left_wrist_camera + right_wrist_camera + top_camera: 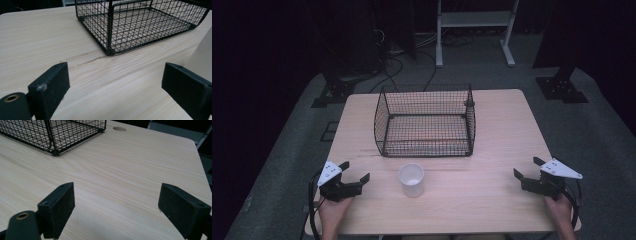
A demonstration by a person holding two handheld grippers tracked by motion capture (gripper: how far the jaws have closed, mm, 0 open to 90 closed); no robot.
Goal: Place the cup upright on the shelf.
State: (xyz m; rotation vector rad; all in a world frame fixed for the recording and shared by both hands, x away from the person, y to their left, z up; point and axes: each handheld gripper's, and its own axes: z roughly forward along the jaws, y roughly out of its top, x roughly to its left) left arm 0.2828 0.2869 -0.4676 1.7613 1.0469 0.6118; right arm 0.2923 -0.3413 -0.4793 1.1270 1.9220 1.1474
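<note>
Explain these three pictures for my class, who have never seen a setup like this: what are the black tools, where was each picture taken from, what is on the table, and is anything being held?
There is no robot here. A person sits at a wooden table and holds a hand tool in each hand: the left gripper and the right gripper. Each has two black fingers that can pinch things.

The high view comes from a fixed camera above the person, looking forward and down. The other two come from small cameras riding on the grippers, looking out between their own fingers.

On the table stand a black wire basket with nothing inside it and, nearer the person, a white cup, upright. The cup's side also shows at the right edge of the left gripper view.

Nothing is held: both grippers are open and apart from the cup.
</note>
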